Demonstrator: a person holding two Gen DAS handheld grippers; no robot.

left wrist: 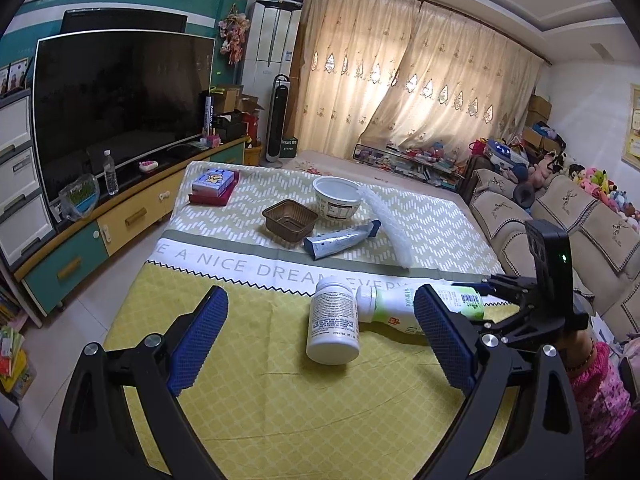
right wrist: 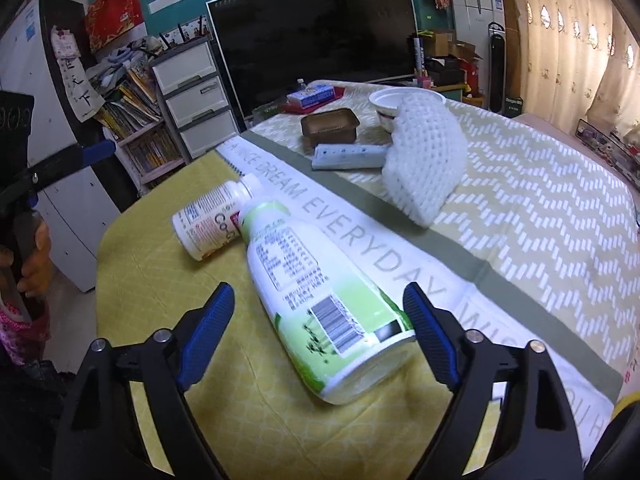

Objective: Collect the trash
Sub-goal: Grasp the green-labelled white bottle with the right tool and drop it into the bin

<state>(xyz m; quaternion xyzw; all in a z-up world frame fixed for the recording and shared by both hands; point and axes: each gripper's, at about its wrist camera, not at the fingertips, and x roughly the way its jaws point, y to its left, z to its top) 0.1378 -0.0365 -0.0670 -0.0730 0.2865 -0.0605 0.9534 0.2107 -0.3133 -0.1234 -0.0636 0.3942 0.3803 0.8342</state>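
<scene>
A white pill bottle (left wrist: 334, 322) lies on the yellow part of the tablecloth (left wrist: 260, 400), its neck against a green-and-white drink bottle (left wrist: 400, 302) that also lies flat. My left gripper (left wrist: 320, 336) is open, with the pill bottle between its fingers. My right gripper (right wrist: 320, 328) is open around the base of the drink bottle (right wrist: 320, 304); the pill bottle (right wrist: 212, 224) lies beyond it. Farther back lie a squeezed blue tube (left wrist: 340, 242), white foam netting (left wrist: 386, 226), a brown plastic tray (left wrist: 289, 221) and a white paper bowl (left wrist: 338, 198). The right gripper shows in the left wrist view (left wrist: 486, 286).
A blue box on a red box (left wrist: 214, 188) sits at the table's far left corner. A TV (left wrist: 116, 108) on a low cabinet stands left. A sofa (left wrist: 560, 220) with plush toys runs along the right. Drawers and bookshelves (right wrist: 188, 100) stand beyond the table's near-left edge.
</scene>
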